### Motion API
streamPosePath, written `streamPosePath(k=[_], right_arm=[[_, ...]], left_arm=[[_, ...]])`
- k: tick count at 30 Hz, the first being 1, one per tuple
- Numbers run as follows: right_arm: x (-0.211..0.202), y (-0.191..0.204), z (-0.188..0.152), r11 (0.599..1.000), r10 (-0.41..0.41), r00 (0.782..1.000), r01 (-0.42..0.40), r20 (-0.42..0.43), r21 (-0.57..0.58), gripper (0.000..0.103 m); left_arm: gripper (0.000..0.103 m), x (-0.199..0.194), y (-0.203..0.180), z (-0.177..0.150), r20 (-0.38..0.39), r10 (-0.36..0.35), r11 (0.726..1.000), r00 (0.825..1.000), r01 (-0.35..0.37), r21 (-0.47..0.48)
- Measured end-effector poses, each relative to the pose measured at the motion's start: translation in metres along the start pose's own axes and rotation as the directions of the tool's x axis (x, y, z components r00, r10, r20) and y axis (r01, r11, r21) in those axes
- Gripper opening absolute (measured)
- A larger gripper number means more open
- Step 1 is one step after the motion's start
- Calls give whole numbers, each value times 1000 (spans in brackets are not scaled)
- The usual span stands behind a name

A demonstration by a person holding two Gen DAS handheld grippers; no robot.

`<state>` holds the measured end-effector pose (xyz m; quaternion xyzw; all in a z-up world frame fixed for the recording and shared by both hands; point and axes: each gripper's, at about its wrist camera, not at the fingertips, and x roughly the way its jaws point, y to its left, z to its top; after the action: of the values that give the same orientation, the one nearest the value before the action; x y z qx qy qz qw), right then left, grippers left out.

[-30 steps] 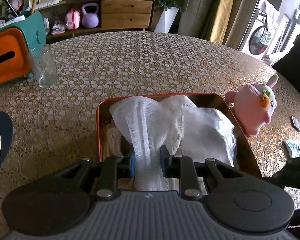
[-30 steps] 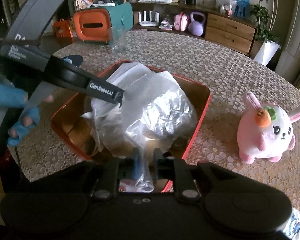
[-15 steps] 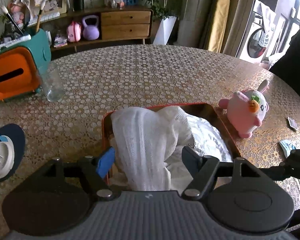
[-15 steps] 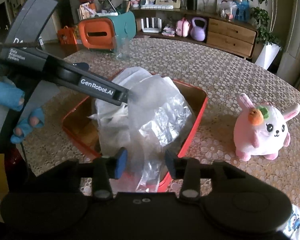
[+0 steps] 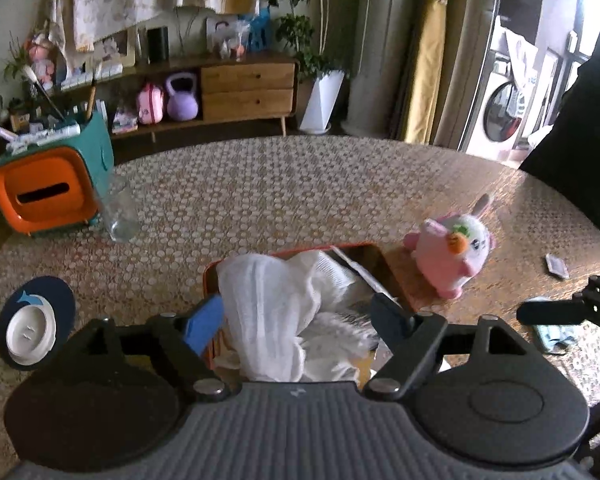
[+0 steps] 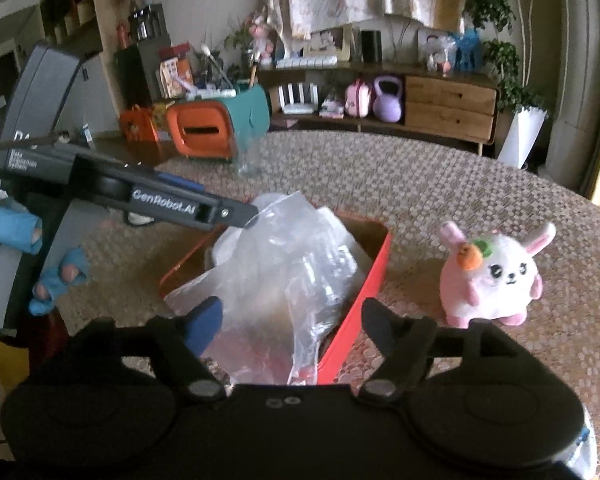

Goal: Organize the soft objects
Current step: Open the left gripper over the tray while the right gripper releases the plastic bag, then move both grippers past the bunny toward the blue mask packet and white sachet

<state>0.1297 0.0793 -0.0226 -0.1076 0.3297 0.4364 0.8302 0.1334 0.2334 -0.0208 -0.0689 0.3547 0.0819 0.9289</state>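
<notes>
A red box (image 5: 380, 258) on the patterned table holds a white mesh cloth (image 5: 268, 304) and a crumpled clear plastic bag (image 6: 292, 256). My left gripper (image 5: 296, 318) hovers over the box's near end. Its jaws are opening wide, and the cloth rises between them without being pressed. My right gripper (image 6: 294, 318) stands at the box's (image 6: 366, 292) near corner. Its jaws are also opening, with the bag loose between them. A pink and white plush bunny (image 6: 496, 276) sits on the table right of the box, also seen from the left wrist (image 5: 452, 252).
An orange and teal tissue box (image 5: 48, 196) and a clear glass (image 5: 120, 216) stand at the far left. A dark blue coaster with a white disc (image 5: 32, 328) lies near left. Small packets (image 5: 556, 266) lie right of the bunny. A blue-gloved hand (image 6: 56, 280) holds the left gripper.
Both grippers were shut, the left on the cloth and the right on the bag. Both have let go, opened wide, and risen and drawn back from the box.
</notes>
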Motion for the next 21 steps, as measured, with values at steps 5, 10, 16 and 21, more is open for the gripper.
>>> streamPosePath(k=[5, 10, 16, 21], right_arm=[[-8, -6, -2, 999, -33, 999, 33, 33, 16, 87], [-6, -9, -5, 998, -70, 997, 70, 44, 9, 98], [-14, -20, -6, 997, -79, 996, 78, 53, 28, 98], [-35, -29, -10, 995, -88, 994, 85, 65, 49, 98]], left_arm=[[81, -13, -9, 1, 23, -6, 1000, 1000, 6, -4], [81, -16, -12, 1, 42, 31, 999, 999, -31, 10], [81, -21, -13, 1, 43, 15, 1000, 999, -16, 11], [81, -33, -34, -1, 68, -23, 998, 997, 19, 58]])
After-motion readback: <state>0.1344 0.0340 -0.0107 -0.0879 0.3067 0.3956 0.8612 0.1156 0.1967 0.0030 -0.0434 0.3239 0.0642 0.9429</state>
